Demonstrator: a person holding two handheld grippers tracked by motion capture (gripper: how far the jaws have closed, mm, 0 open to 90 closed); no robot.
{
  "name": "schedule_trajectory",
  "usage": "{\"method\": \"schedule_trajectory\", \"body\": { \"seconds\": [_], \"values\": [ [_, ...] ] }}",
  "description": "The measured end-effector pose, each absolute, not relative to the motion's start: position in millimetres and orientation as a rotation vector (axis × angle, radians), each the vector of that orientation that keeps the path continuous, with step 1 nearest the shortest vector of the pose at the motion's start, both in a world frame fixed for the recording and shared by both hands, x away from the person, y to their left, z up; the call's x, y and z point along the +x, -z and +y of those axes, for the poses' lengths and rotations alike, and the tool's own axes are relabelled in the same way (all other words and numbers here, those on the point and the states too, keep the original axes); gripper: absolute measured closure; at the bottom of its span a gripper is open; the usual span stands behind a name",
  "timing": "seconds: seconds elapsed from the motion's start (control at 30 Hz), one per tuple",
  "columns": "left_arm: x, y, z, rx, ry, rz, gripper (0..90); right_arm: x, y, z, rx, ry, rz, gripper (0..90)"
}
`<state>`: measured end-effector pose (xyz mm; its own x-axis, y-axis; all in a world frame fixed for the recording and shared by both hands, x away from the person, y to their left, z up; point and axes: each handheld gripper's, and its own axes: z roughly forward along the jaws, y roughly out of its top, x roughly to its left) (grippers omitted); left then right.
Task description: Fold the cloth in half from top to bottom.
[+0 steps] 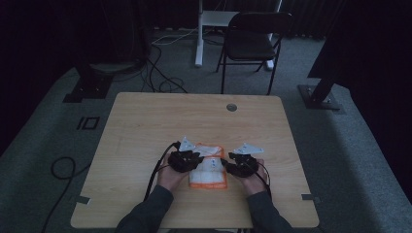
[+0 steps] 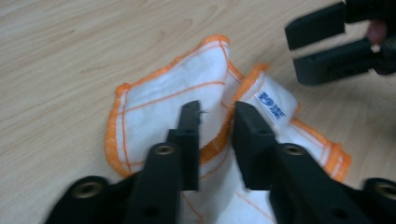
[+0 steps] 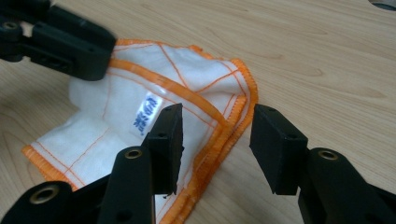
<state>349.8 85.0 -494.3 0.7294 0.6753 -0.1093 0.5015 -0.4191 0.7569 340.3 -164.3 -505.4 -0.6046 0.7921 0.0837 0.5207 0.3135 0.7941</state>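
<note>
One white cloth with orange hem, lower centre of table, between two grippers. Left gripper jaws parted, straddling folded hem. Right gripper spread wide over cloth's corner. Gripper views show blue-printed label; high view too dim.

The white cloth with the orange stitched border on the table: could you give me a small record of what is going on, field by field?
Thing: white cloth with orange stitched border, partly folded, blue-printed label on top
Surface: light wooden table
Left hand-held gripper: jaws open over a folded edge of the cloth, not clamped
Right hand-held gripper: jaws open astride the cloth's orange-edged corner
Holder: a person in dark sleeves, one gripper per hand
Background: black folding chair beyond the table on grey carpet
</note>
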Motion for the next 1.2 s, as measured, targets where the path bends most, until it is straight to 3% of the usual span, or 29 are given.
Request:
{"method": "schedule_trajectory", "body": {
  "seconds": [0.23, 0.77, 0.97, 1.2],
  "values": [
    [326, 498, 90, 2.123, -0.226, 0.829, 81.6, 344, 501, -165, 1.186, -1.210, 2.239, 53.7],
    [295, 513, 103, 2.147, -0.155, 0.790, 75.9, 341, 501, -160, 1.185, -1.214, 2.233, 53.5],
    [299, 504, 117, 2.085, -0.215, 0.829, 71.7, 334, 514, -154, 1.166, -1.189, 2.286, 53.3],
    [329, 500, 128, 2.044, -0.278, 0.946, 65.1, 333, 517, -157, 1.180, -1.181, 2.290, 53.3]
  ]
}}
